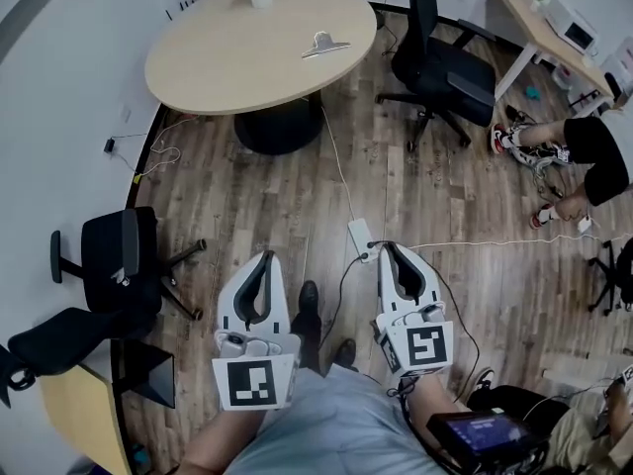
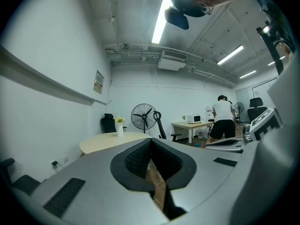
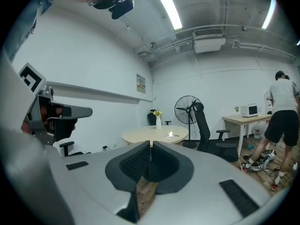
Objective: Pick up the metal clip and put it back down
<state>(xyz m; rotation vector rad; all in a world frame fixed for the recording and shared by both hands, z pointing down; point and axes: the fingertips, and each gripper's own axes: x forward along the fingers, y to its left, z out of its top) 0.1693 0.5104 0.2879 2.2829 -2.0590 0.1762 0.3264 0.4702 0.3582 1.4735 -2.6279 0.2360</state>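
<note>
Ahead on round pale wooden worktop [image 1: 227, 62]: silver metal clip [image 1: 324, 45], lying crosswise, well beyond left tongs [image 1: 265, 258] and right tongs [image 1: 392, 249]; both closed, empty.

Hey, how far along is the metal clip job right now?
Nothing looks done yet: the shiny metal clip lies on the round light-wood table, untouched. Nothing in hand: the left gripper and right gripper are shut, empty, well short of the table. Left: reach, pick it up, set it back down.
</note>
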